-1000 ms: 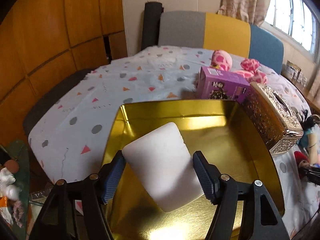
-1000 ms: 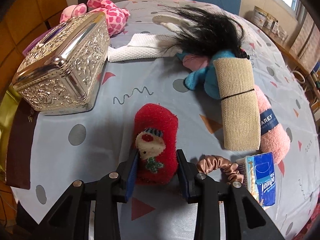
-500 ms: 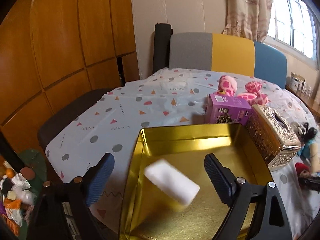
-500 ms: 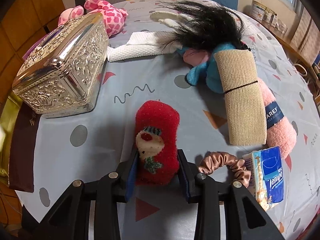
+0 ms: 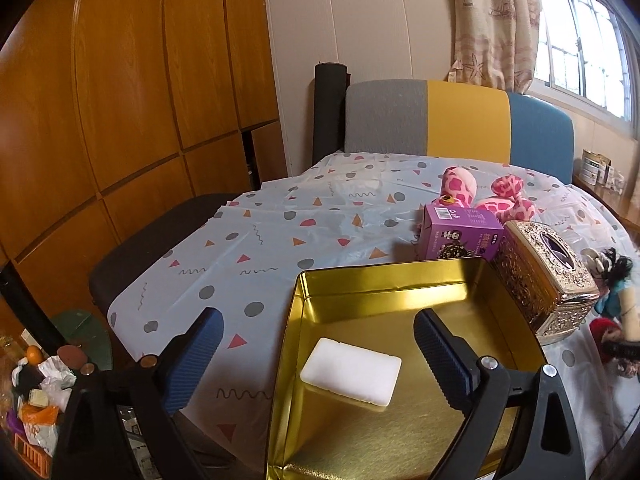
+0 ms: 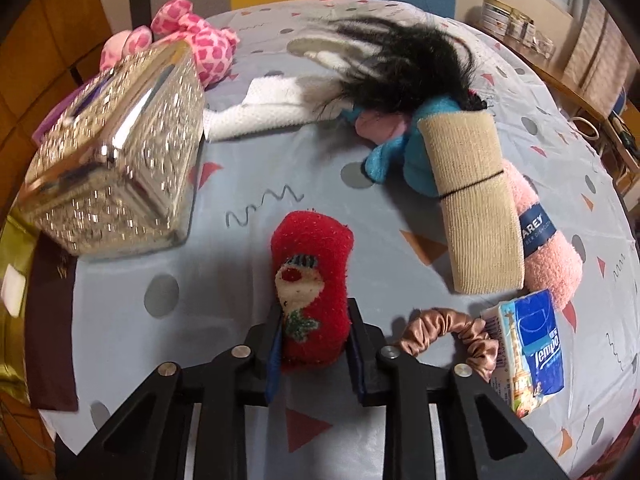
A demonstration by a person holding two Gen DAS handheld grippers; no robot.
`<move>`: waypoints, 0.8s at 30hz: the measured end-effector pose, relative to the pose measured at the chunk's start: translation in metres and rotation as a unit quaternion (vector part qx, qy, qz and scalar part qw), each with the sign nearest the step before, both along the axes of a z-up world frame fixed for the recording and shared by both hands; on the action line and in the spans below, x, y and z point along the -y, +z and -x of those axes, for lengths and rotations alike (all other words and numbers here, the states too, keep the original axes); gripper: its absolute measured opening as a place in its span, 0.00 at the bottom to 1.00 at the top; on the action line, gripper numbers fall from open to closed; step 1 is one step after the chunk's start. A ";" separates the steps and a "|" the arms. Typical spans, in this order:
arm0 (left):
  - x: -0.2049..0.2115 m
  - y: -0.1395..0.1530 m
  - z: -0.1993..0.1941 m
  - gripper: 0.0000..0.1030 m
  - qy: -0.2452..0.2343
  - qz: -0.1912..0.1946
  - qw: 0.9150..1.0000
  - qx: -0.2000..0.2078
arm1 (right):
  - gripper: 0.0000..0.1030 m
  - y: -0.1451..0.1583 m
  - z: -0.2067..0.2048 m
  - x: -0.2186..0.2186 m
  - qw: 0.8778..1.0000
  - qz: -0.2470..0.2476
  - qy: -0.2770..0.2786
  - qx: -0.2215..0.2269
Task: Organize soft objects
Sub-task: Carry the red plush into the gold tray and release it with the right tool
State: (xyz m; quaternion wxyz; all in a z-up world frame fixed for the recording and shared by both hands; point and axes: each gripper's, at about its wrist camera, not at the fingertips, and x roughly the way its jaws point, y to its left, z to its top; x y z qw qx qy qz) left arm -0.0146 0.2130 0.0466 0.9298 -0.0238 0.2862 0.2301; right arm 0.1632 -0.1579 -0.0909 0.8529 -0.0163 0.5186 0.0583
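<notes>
One soft thing is stored — the white sponge (image 5: 351, 371) lies in the gold tin (image 5: 384, 280) beneath the left gripper (image 5: 318, 354), fingers wide apart. Right gripper (image 6: 314, 354) is closing, clamped on the red sock (image 6: 310, 280); several wait on the table's right edge.

Daylight entered through a window (image 5: 580, 52) at upper right, washing its panes out to white. Glare streaked the gold tin (image 5: 384, 292) and the ornate metal box (image 6: 116, 168), which appeared motion-blurred in the right wrist view. Fisheye distortion bowed wall panels, and corners fell to black.
</notes>
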 end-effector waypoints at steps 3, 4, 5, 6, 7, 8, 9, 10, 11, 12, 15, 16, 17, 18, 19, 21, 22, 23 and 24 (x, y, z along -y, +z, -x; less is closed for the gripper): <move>-0.001 -0.001 0.001 0.94 0.001 0.002 1.000 -0.002 | 0.23 0.012 -0.004 -0.005 1.000 -0.006 -0.001 0.013; -0.001 -0.001 0.001 0.94 0.001 0.003 1.000 -0.003 | 0.23 0.017 -0.005 -0.008 1.000 -0.008 0.001 0.018; -0.002 -0.002 0.001 0.94 0.002 0.004 1.000 -0.003 | 0.23 0.023 -0.006 -0.011 1.000 -0.011 0.003 0.023; -0.003 -0.003 0.002 0.94 0.002 0.006 1.000 -0.004 | 0.23 0.030 -0.007 -0.014 0.999 -0.013 0.005 0.030; -0.003 -0.004 0.002 0.94 0.002 0.008 1.000 -0.006 | 0.23 0.037 -0.010 -0.017 0.999 -0.014 0.005 0.037; -0.004 -0.005 0.002 0.94 0.002 0.010 1.000 -0.007 | 0.23 0.047 -0.014 -0.012 0.999 -0.017 0.004 0.043; -0.004 -0.006 0.002 0.94 0.002 0.011 1.000 -0.008 | 0.23 0.055 -0.018 -0.013 0.998 -0.021 0.001 0.051; -0.004 -0.007 0.002 0.94 0.002 0.013 1.000 -0.010 | 0.23 0.065 -0.023 -0.015 0.998 -0.026 -0.004 0.061; -0.005 -0.009 0.002 0.94 0.002 0.016 1.000 -0.013 | 0.23 0.072 -0.027 -0.017 0.997 -0.029 -0.007 0.067; -0.006 -0.011 0.002 0.94 0.002 0.018 1.000 -0.015 | 0.23 0.080 -0.032 -0.018 0.997 -0.033 -0.011 0.075; -0.009 -0.017 0.005 0.94 0.002 0.030 0.999 -0.020 | 0.23 0.105 -0.059 -0.031 0.994 -0.045 -0.023 0.098; -0.011 -0.019 0.005 0.94 0.002 0.034 0.999 -0.022 | 0.23 0.111 -0.066 -0.035 0.993 -0.049 -0.025 0.102; -0.012 -0.020 0.006 0.94 0.003 0.038 0.999 -0.023 | 0.23 0.118 -0.078 -0.045 0.993 -0.056 -0.025 0.105; -0.014 -0.021 0.008 0.94 0.004 0.041 0.999 -0.024 | 0.23 0.124 -0.084 -0.053 0.992 -0.062 -0.024 0.110; -0.015 -0.022 0.008 0.94 0.005 0.043 0.999 -0.025 | 0.23 0.134 -0.095 -0.067 0.991 -0.068 -0.018 0.116; -0.019 -0.025 0.010 0.94 0.010 0.046 0.998 -0.029 | 0.23 0.144 -0.106 -0.088 0.989 -0.077 0.000 0.125; -0.021 -0.026 0.010 0.94 0.013 0.047 0.998 -0.030 | 0.23 0.152 -0.108 -0.104 0.988 -0.083 0.015 0.130; -0.022 -0.028 0.011 0.94 0.016 0.048 0.998 -0.031 | 0.23 0.157 -0.110 -0.119 0.987 -0.087 0.032 0.135; -0.024 -0.030 0.012 0.94 0.020 0.049 0.998 -0.035 | 0.23 0.162 -0.109 -0.135 0.985 -0.090 0.050 0.139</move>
